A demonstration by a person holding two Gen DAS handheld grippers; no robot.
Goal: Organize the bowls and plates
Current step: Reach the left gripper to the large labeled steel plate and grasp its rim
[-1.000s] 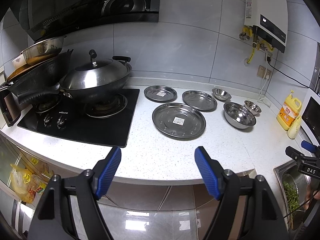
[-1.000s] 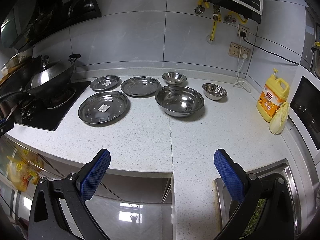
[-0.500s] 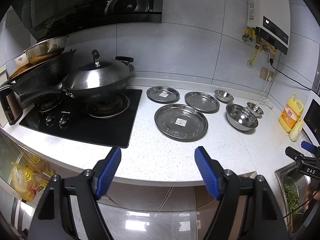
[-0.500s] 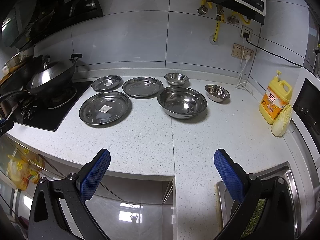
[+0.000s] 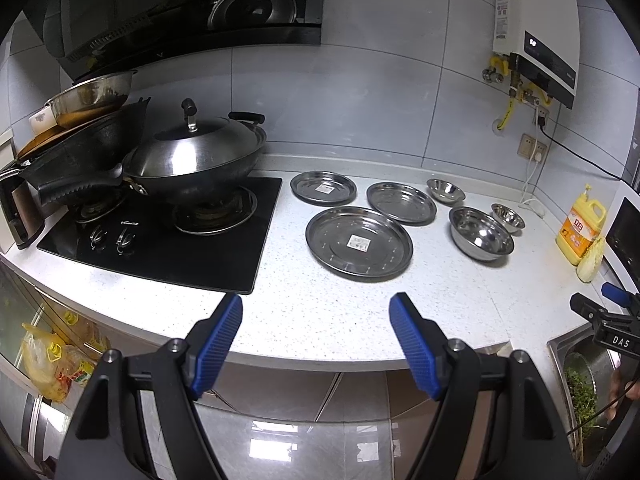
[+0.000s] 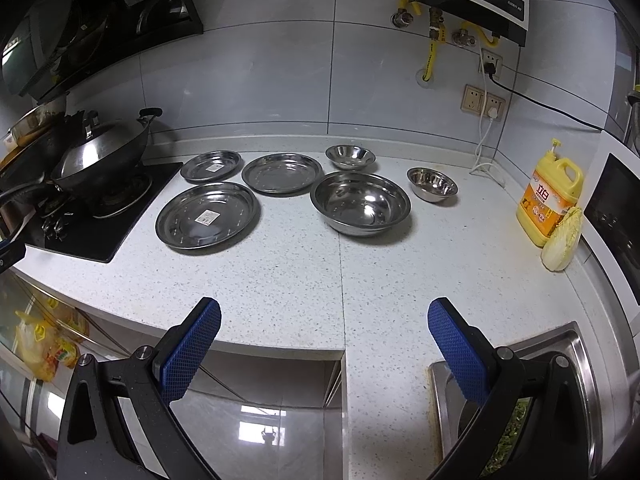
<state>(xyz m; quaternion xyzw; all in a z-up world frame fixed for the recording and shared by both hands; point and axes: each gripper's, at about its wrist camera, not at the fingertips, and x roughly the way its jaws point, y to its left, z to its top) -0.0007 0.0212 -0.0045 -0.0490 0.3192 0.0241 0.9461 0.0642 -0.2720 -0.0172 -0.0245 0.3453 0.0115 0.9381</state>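
Three steel plates lie on the white counter: a large plate (image 5: pixel 359 243) (image 6: pixel 208 215) in front, a small plate (image 5: pixel 323 188) (image 6: pixel 211 166) behind it by the hob, and a medium plate (image 5: pixel 401 203) (image 6: pixel 282 173) to the right. A large steel bowl (image 5: pixel 481 233) (image 6: pixel 360 203) and two small bowls (image 5: pixel 445 191) (image 6: pixel 350 156), (image 5: pixel 507 217) (image 6: pixel 432 184) stand further right. My left gripper (image 5: pixel 316 320) is open and empty at the counter's front edge, short of the large plate. My right gripper (image 6: pixel 324 328) is open and empty, short of the large bowl.
A black gas hob (image 5: pixel 160 232) with a lidded wok (image 5: pixel 196 160) and stacked pans sits at the left. A yellow detergent bottle (image 6: pixel 548 196) and a cabbage (image 6: pixel 562 240) stand at the right. A sink (image 6: pixel 520 380) holding greens is at the front right.
Both grippers have drifted slightly closer to the counter and upward; the dishes look a little nearer. Nothing on the counter has moved, and both jaws remain wide.
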